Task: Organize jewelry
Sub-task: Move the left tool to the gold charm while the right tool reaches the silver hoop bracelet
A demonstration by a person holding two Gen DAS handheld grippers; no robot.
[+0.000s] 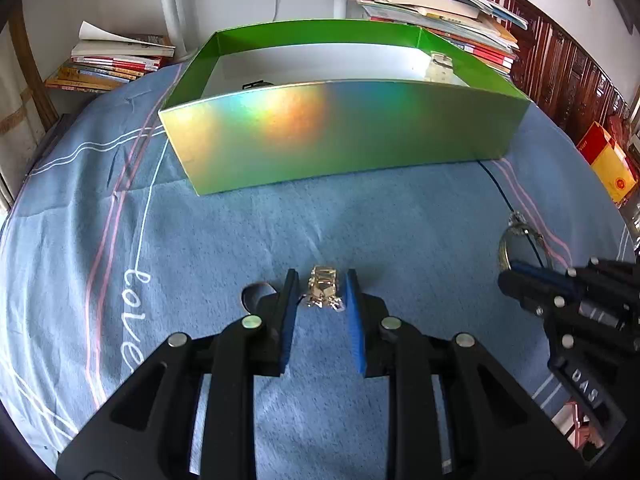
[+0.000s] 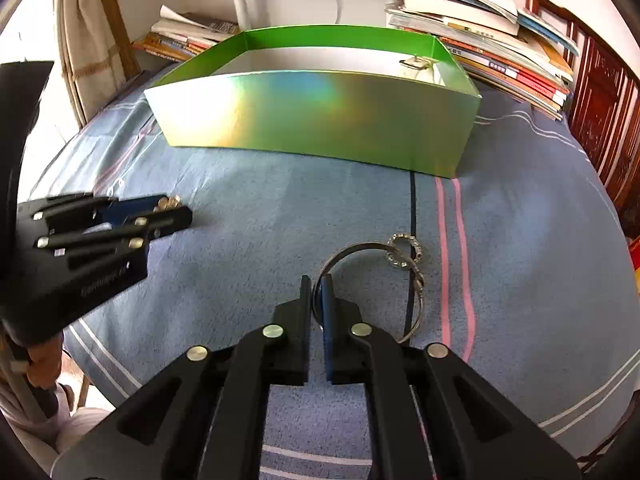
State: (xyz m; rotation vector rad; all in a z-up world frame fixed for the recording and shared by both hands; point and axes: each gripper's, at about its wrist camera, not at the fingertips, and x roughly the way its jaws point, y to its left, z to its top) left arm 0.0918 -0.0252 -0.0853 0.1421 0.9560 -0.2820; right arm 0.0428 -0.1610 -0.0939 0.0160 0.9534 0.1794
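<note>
We find the left claw (image 1: pixel 322 292) closed on a gold bracelet (image 1: pixel 323 288) lying on the blue bedsheet (image 1: pixel 240 240). The right claw (image 2: pixel 318 292) grips a silver bangle's (image 2: pixel 400 252) rim. Ahead of both stands the green box (image 1: pixel 340 136).

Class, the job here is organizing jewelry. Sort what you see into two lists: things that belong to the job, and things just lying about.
Belongs to the job:
- gold bracelet, between the left gripper pads
- silver bangle, pinched by the right gripper
- green box, jewelry already inside

Just lying about:
- book stacks
- blue cloth
</note>
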